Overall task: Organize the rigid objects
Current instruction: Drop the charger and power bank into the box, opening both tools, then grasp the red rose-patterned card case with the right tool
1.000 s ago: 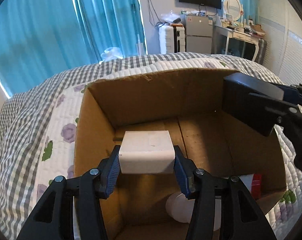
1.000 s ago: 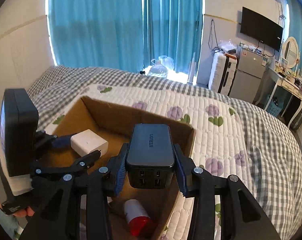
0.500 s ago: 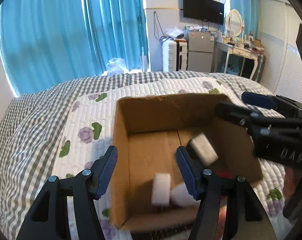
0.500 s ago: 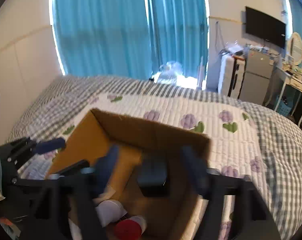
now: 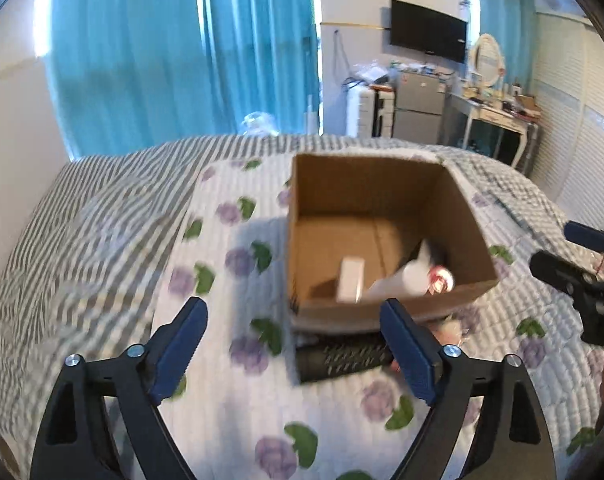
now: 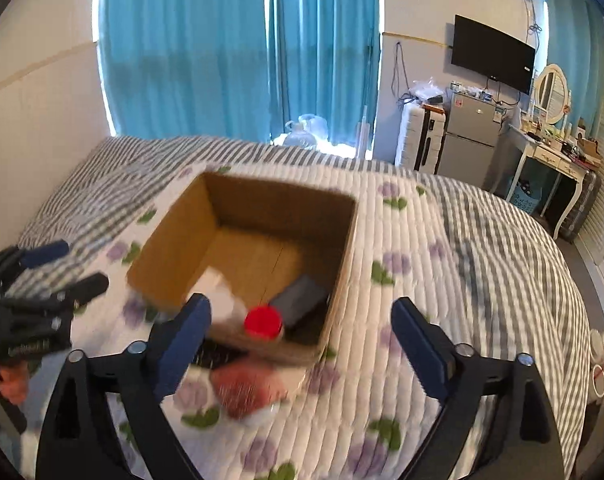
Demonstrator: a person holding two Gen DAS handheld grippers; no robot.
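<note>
- The left gripper [image 5: 294, 354] hangs over the bed's quilt [image 5: 230, 420] with its jaws spread wide and nothing between them.
- The right gripper [image 6: 302, 344] is likewise wide apart and empty, just short of the near wall of the cardboard box [image 6: 174, 236].
- Just in front of the box, touching or nearly touching its near wall, lies a dark ribbed object [image 5: 342, 360] with its long axis running along that wall; beside it sits a blurred pinkish item [image 6: 246, 390], too smeared to name.
- The cardboard box [image 5: 382, 184] stands open-topped on the quilt, flaps out of the way, with bare quilt on every side of it.
- Inside, a white block [image 5: 351, 280] stands on edge near the middle of the floor.
- A white bottle with a red cap [image 6: 263, 322] lies tilted, cap toward the near right corner.
- A dark charger [image 6: 300, 300] lies against the right wall, long axis slanting from the near wall toward the far right; any print on it is unreadable.
- Beyond the bed hang teal curtains [image 6: 238, 48], and a wall television [image 6: 493, 54] above a small fridge [image 6: 468, 136].
</note>
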